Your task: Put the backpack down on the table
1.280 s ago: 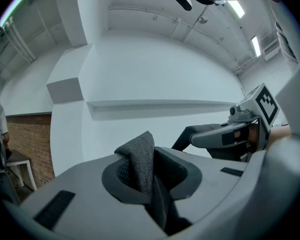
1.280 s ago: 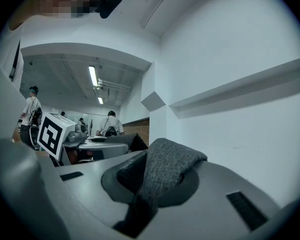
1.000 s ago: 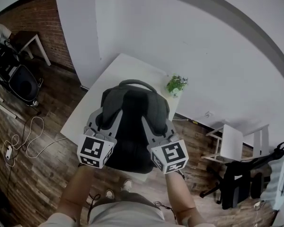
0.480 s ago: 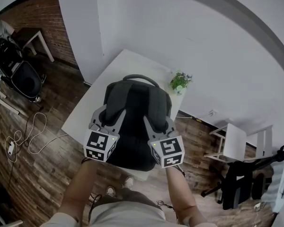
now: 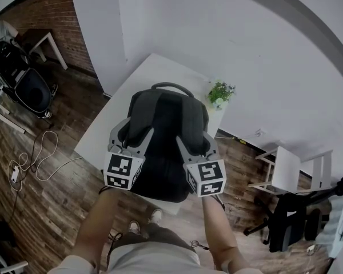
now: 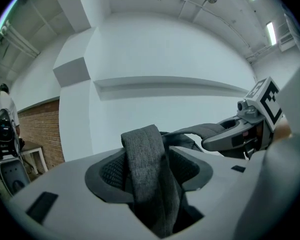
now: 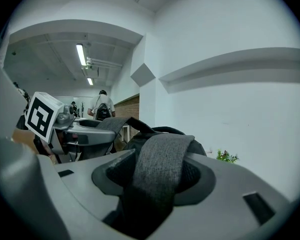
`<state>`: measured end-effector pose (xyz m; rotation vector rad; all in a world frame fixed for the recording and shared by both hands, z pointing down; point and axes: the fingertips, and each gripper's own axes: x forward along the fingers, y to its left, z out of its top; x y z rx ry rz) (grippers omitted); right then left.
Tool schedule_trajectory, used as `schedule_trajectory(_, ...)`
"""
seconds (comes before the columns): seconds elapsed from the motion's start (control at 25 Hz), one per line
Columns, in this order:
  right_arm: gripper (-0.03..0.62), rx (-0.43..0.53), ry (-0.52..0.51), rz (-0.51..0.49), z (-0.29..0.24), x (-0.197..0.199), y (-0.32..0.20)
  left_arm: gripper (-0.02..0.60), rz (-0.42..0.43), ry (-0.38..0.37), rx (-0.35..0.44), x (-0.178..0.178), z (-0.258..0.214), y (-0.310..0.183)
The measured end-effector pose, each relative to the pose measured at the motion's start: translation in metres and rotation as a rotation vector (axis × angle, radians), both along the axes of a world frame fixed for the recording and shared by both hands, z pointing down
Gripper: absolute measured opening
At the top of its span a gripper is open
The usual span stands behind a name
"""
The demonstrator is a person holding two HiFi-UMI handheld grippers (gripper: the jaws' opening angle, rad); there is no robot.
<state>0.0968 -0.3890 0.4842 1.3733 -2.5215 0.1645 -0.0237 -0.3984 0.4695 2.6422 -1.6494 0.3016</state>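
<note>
The backpack (image 5: 163, 141) sits on the white table (image 5: 142, 80), its back panel and shoulder straps facing up and its carry handle (image 5: 171, 87) pointing toward the wall. Its bottom end hangs a little over the near table edge, close to the person. A small potted plant (image 5: 220, 92) stands at the far right corner of the table, just beside the bag's top. The left gripper (image 5: 136, 131) reaches over the left shoulder strap (image 6: 145, 159), and in the left gripper view that grey strap runs up through the gap between the jaws. The jaws have just been opening and now stand wide, with the dark pads showing on either side of the strap and not pressing on it. The right gripper (image 5: 194, 141) is placed the same way over the right shoulder strap (image 7: 162, 159). Its jaws have also just been opening and are spread well apart, with the strap lying loose across the gap between them and not clamped. Both grippers lie side by side on the near half of the bag, pointing away from the person. A wooden floor (image 5: 51, 210) surrounds the table, with a loose cable (image 5: 37, 158) lying on it to the left
</note>
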Motion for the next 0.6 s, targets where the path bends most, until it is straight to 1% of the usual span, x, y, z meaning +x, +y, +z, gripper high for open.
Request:
schedule_trajectory(0.24, 0.222, 0.009, 0.007, 0.040, 0.006, 0.009, 0.001, 0.272, -0.014, -0.012, -0.011, -0.007, 0.010, 0.006)
schedule_trajectory(0.4, 0.224, 0.020, 0.011, 0.068, 0.009, 0.017, 0.000, 0.275, -0.022, -0.015, -0.009, -0.012, 0.016, 0.006)
schedule_trajectory(0.6, 0.224, 0.017, 0.015, 0.090, 0.010, 0.023, 0.005, 0.275, -0.009, -0.011, -0.015, -0.006, 0.018, 0.010)
